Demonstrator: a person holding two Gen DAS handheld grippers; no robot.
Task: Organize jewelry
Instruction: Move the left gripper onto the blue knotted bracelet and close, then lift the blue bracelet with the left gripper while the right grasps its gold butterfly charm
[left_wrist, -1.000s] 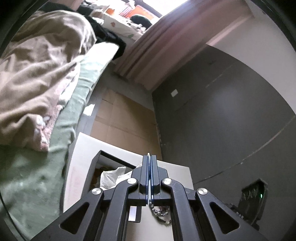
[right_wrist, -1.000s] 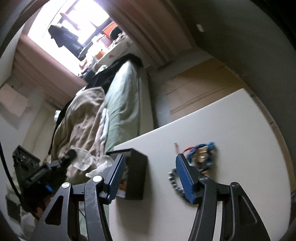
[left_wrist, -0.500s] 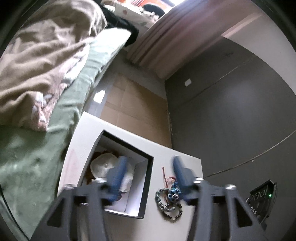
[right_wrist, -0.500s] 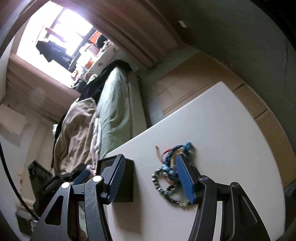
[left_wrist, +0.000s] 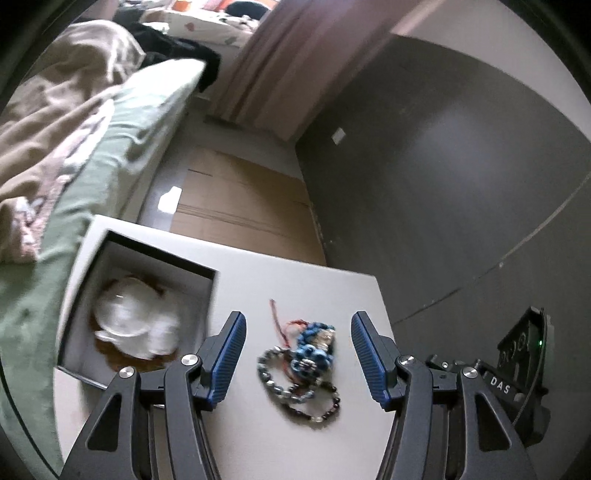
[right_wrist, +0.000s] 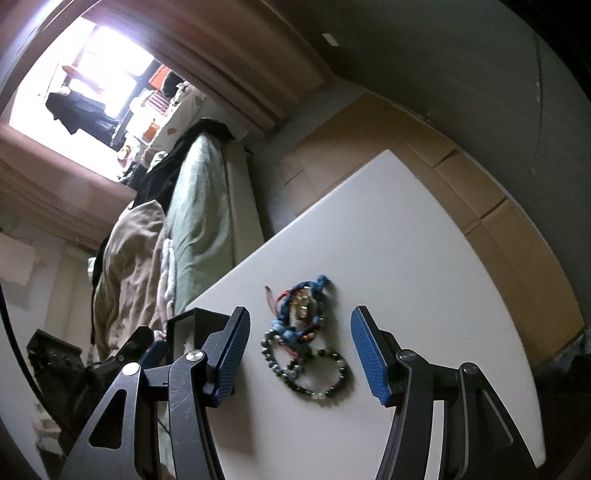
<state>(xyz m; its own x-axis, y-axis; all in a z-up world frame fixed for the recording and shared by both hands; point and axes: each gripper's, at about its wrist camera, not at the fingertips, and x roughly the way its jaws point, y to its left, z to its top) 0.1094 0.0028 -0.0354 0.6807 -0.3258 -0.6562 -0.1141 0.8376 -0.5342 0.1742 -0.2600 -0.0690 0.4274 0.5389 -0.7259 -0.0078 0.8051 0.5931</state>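
1. Landmark: open box (left_wrist: 140, 314) on the white table (left_wrist: 303, 280), black outside, white inside, at the table edge nearest the bed (left_wrist: 92, 177).
2. Inside the box: white crumpled wrapping (left_wrist: 136, 325) over something brown. Too blurred to say whether jewelry is in there.
3. Jewelry: tangled pile of bracelets (left_wrist: 301, 363) on the bare table, just beside the box on the side away from the bed, not touching it. Blue beaded piece with a red cord at the far end, two dark bead loops nearer the camera.
4. Same pile in the right view at (right_wrist: 304, 332), box corner showing at (right_wrist: 192, 325).
5. Left gripper (left_wrist: 297, 356): jaws spread wide, holding nothing, fingers straddling the pile from above. No contact visible.
6. Right gripper (right_wrist: 299, 349): likewise wide open and empty, pile between the fingers, apparently clear of the beads.
7. Progress, judged: early. Whole visible pile outside the box, nothing in either grip. Remaining: pick bracelets one at a time, drop into the box.
8. Risk: loops overlap and the cord is tangled in, so one pinch likely drags the lot.
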